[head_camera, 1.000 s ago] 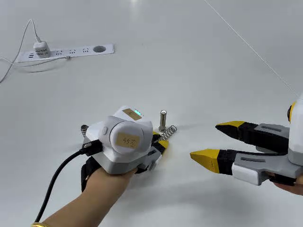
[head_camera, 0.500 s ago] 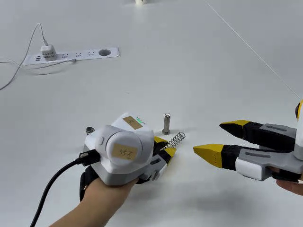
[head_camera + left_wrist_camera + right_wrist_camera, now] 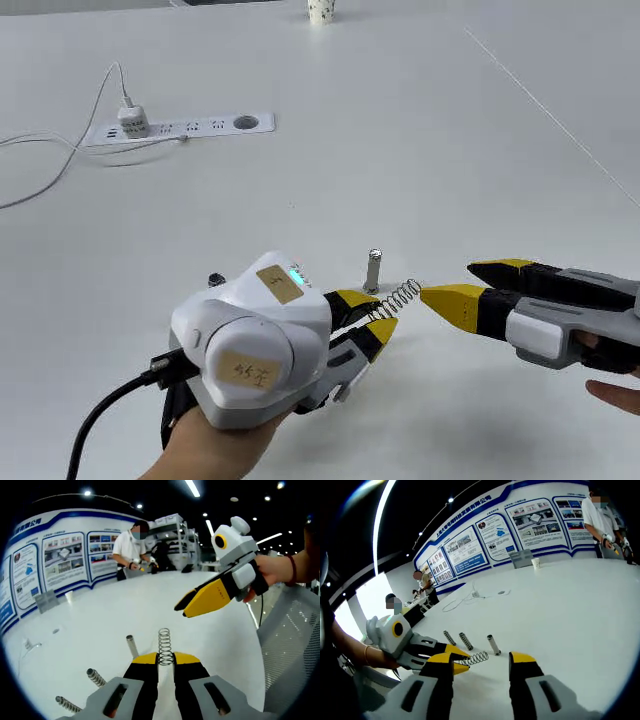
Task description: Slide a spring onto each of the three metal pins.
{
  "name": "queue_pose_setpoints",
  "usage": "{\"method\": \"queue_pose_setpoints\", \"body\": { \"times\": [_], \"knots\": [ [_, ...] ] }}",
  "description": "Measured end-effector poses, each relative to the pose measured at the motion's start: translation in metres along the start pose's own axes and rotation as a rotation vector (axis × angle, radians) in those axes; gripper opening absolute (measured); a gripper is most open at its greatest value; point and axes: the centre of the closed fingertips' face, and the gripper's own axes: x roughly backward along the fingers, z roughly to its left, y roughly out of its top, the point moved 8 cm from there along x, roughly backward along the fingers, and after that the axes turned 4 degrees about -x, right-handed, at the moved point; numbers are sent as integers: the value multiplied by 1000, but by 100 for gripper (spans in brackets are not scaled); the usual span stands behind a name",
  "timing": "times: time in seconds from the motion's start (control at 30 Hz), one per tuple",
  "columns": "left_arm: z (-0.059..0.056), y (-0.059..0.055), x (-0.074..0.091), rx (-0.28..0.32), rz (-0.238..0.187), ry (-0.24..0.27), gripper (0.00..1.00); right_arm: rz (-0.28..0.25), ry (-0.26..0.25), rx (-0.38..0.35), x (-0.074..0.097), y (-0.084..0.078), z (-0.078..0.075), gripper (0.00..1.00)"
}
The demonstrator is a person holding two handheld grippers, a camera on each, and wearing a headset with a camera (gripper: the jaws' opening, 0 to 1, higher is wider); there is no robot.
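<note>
Two pins (image 3: 96,677) already carry springs; the third pin (image 3: 131,646) stands bare. Left tongs (image 3: 165,658) pinch the last spring (image 3: 165,645); right tongs (image 3: 487,660) gape open nearby.

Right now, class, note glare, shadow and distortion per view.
Head view: even light, soft shadows on white tabletop, thin coiled metal spring sharp. Left gripper view: fisheye curves the blue-edged wall posters, ceiling lights flare. Right gripper view: bright strip blown out upper left.

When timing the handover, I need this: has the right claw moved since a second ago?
Yes. The right claw has come nearer the bare pin, its lower tip now almost at the spring.
</note>
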Motion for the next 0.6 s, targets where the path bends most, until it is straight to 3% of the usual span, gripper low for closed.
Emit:
{"method": "queue_pose_setpoints", "body": {
  "times": [0.07, 0.33, 0.6],
  "knots": [
    [-2, 5, 4, 75, -49, -20, 10, -8, 18, -29, -1, 1, 3, 43],
    [-5, 13, 16, 67, -96, -36, 10, -53, 92, -166, -2, 5, 8, 36],
    [-8, 22, 22, 68, -145, -35, 10, -55, 151, -237, -2, 5, 14, 29]
  ]
}}
